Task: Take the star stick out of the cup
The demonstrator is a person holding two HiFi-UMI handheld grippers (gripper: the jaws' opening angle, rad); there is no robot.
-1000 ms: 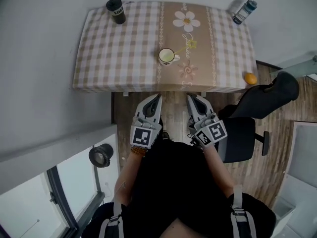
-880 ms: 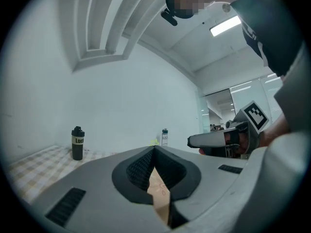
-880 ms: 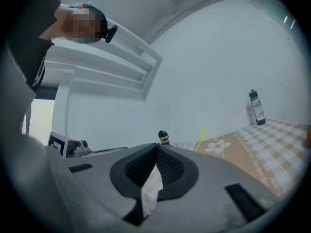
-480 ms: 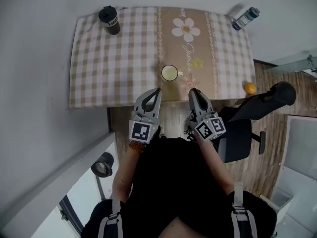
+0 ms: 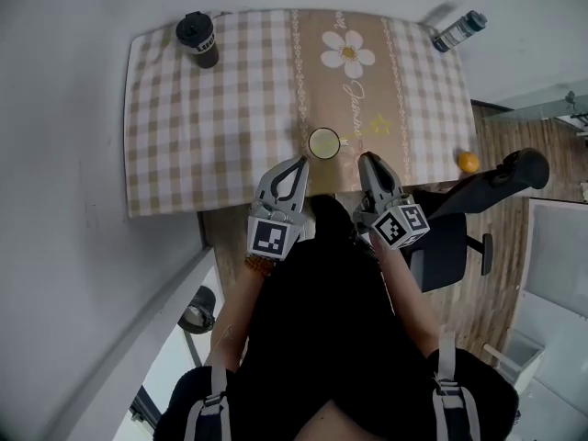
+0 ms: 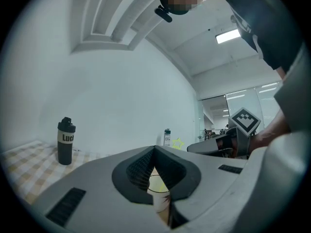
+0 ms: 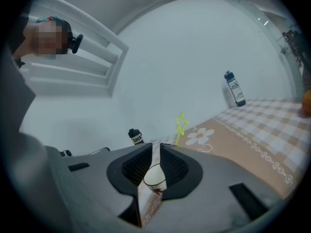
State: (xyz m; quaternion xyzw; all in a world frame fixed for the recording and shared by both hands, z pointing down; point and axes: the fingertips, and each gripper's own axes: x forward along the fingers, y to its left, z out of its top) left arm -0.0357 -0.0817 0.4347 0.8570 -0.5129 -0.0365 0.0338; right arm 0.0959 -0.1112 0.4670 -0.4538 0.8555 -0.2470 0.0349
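Star stick (image 5: pixel 378 123) stands in cup near table's edge

We see one plain risk. The cup (image 5: pixel 323 142) stands close to the table's (image 5: pixel 184 136) near edge, and a sideways tug on the slanted stick could tip it. At centre frame the stick leans right, with its star just above our right gripper (image 5: pixel 367 160). That gripper's empty jaws are opening, a narrow gap so far. Our left gripper (image 5: pixel 297 162), jaws together and empty, hovers just below the cup.
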